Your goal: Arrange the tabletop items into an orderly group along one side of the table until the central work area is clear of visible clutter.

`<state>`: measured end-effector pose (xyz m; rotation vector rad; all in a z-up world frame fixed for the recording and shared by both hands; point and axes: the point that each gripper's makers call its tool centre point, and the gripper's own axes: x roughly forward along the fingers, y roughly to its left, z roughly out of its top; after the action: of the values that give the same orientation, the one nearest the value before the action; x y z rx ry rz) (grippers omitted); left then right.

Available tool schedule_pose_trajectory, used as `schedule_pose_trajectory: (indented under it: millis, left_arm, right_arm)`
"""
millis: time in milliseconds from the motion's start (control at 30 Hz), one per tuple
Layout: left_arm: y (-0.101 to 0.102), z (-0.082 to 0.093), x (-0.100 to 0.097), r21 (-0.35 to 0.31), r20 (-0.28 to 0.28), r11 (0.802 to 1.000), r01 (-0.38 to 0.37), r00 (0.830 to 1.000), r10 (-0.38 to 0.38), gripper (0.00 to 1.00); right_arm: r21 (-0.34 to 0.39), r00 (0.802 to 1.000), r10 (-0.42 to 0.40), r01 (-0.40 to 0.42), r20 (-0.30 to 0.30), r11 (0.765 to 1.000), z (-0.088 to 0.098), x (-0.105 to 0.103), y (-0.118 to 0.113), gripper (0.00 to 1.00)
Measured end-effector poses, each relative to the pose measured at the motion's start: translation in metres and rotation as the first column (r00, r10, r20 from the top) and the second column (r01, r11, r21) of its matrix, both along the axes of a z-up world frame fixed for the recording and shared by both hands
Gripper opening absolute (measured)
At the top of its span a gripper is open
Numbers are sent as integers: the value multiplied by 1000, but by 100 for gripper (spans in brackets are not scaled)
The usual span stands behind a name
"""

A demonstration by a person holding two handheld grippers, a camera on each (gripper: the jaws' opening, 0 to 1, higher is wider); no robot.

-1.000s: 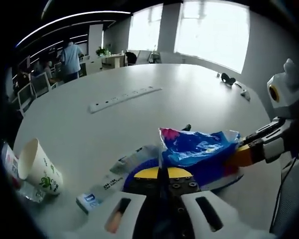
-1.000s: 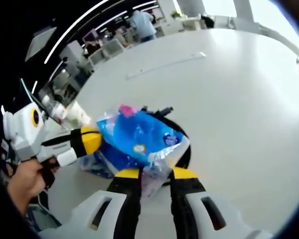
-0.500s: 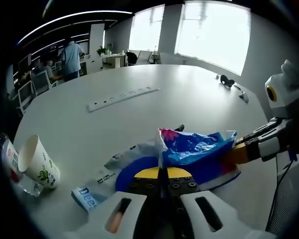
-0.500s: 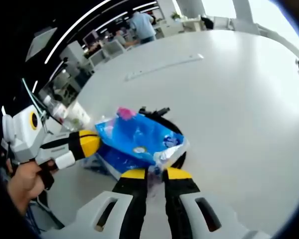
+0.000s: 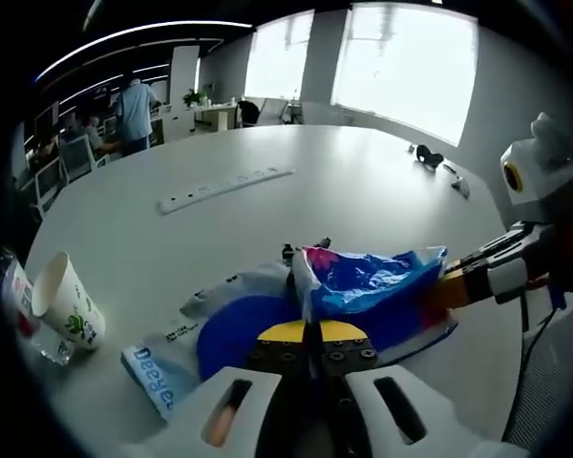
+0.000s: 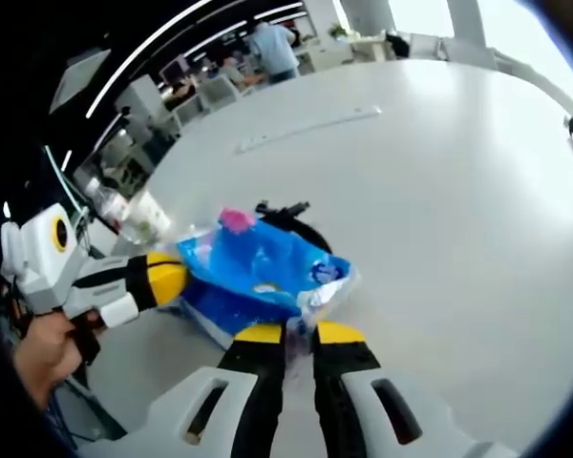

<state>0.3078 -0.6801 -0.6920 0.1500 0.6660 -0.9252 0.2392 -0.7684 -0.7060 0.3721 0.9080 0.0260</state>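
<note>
- My left tool (image 5: 306, 336) has its jaws closed together on the near edge of the blue plastic packet (image 5: 372, 286), so that end is pinned and the packet cannot slide away from me.
- My right tool (image 6: 286, 336) has its jaws pinched nearly shut on the opposite edge of the same packet (image 6: 258, 272); in the left gripper view it comes in from the right (image 5: 449, 286) and meets the packet's far end.
- Holding the packet from both ends keeps the limp wrapper spread flat rather than drooping, which I judge suits carrying it to one side of the tabletop (image 5: 363, 181).
- The packet sits over other clutter near the tabletop's near edge: a blue round piece (image 5: 234, 334), a white printed wrapper (image 5: 162, 367) and a small black object (image 6: 282, 212) peeking out behind it. Whether the packet touches these I cannot tell.
- A paper cup (image 5: 67, 305) lies tipped on its side well to the left, beside a clear bottle (image 5: 14, 296) at the edge, already close to where a tidy group could form.
- A white power strip (image 5: 224, 186) lies apart across the middle, so the central area is not yet clear.
</note>
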Motion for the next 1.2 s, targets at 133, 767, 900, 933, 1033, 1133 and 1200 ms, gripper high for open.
schedule_pose_trajectory:
  millis: [133,767,900,933,1033,1133,1200]
  left_arm:
    - [-4,2,-10,-2,-1,1000,1,1000,-1,0]
    - [-21,9,-44,2,3,1000,16,1000,-16,0]
    - [-21,9,-48,7,2,1000,7,1000,-7,0]
    - [-21,9,-50,4,1,1000,1,1000,-1,0]
    - [-22,9,-53,3,-2,1000,-4,1000,4,0]
    - [-25,10,-57,3,-1,1000,-5,1000,5,0]
    - [-26,9,-58,2,-4,1000,-7,1000,7,0]
  right_arm:
    - [-6,1000,6,-6,-7,1000,0,-8,-5,6]
    - [-18,1000,17,-17,-12,1000,4,-38,-23,5]
    - [-28,1000,27,-28,-10,999,4,-41,-24,5]
    - [-29,999,30,-30,-12,999,4,-42,-24,5]
    - [-37,999,33,-33,-12,999,5,-44,-27,5]
    - [-42,999,35,-36,-13,998,5,-47,-30,5]
    - [-42,999,34,-35,-17,998,5,-49,-32,5]
